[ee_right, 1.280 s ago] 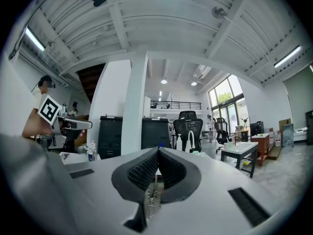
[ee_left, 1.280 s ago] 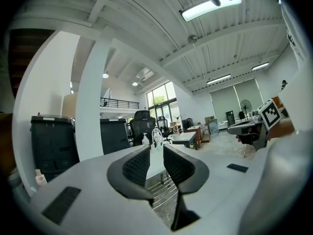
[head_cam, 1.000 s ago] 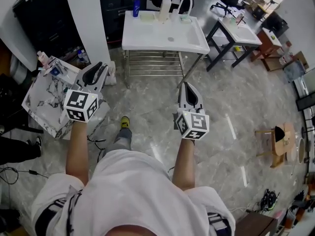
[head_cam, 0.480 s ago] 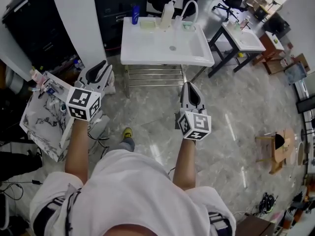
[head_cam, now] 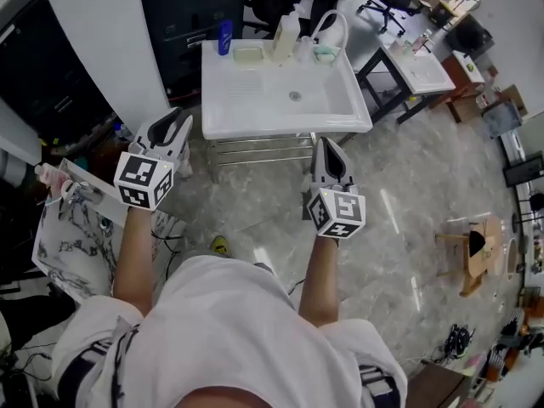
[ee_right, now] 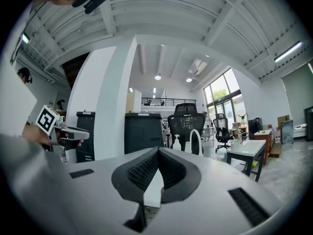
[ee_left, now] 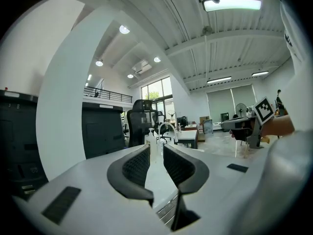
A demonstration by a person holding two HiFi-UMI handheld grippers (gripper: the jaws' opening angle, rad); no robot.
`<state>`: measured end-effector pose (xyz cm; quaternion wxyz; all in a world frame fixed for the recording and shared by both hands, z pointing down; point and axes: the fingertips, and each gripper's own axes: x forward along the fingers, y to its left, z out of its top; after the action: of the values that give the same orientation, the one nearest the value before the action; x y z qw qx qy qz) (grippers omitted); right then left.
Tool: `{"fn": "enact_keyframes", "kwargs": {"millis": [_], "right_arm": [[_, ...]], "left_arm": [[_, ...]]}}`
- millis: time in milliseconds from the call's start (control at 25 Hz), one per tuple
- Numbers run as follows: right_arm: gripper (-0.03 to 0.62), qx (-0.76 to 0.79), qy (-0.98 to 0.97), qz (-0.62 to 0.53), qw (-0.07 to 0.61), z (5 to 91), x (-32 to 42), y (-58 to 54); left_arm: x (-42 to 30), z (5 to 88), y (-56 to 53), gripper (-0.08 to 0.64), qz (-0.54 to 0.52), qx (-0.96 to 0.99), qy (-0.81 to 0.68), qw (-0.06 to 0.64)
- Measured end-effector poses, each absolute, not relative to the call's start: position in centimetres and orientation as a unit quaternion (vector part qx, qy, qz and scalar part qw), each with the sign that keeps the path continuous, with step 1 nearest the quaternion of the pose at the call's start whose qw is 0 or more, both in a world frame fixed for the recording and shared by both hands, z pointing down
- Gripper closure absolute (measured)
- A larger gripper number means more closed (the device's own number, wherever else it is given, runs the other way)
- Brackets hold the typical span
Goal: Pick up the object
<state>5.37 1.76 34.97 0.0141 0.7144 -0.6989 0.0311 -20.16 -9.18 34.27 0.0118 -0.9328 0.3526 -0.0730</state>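
Note:
A white sink table (head_cam: 255, 109) stands ahead of me, with a curved white faucet (head_cam: 330, 19) at its back edge. Beside the faucet stand a white pump bottle (head_cam: 285, 31) and a blue bottle (head_cam: 223, 36). My left gripper (head_cam: 172, 117) hovers at the sink's front left corner. Its jaws stand a little apart with nothing between them. The left gripper view looks through that gap at the pump bottle (ee_left: 153, 143). My right gripper (head_cam: 326, 145) hangs just before the sink's front right edge. It is shut and empty, its pads meeting at the tips (ee_right: 157, 153).
A metal rack (head_cam: 255, 150) sits under the sink. A marble-patterned slab (head_cam: 64, 236) leans at the left, beside a white column (head_cam: 102, 41) and black cabinets (head_cam: 195, 7). A small desk (head_cam: 416, 62) is at the right and a wooden stool (head_cam: 472, 249) farther off.
I have moved toward the sink, which now lies closer to both grippers. The marble slab has slid back and left in view. Both grippers keep their pose.

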Motion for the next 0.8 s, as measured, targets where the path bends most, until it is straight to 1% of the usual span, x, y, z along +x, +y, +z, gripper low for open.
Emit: {"fn": "enact_keyframes", "kwargs": {"millis": [440, 800], "right_arm": [[0.586, 0.727, -0.686, 0.037, 0.013, 36.2, 7.1, -3.8], [0.586, 0.715, -0.697, 0.047, 0.011, 38.0, 11.1, -10.0]], "left_arm": [[-17.8, 36.0, -15.4, 0.476, -0.080, -0.941, 0.330, 0.002], [-14.4, 37.4, -20.6, 0.476, -0.090, -0.935, 0.344, 0.001]]}}
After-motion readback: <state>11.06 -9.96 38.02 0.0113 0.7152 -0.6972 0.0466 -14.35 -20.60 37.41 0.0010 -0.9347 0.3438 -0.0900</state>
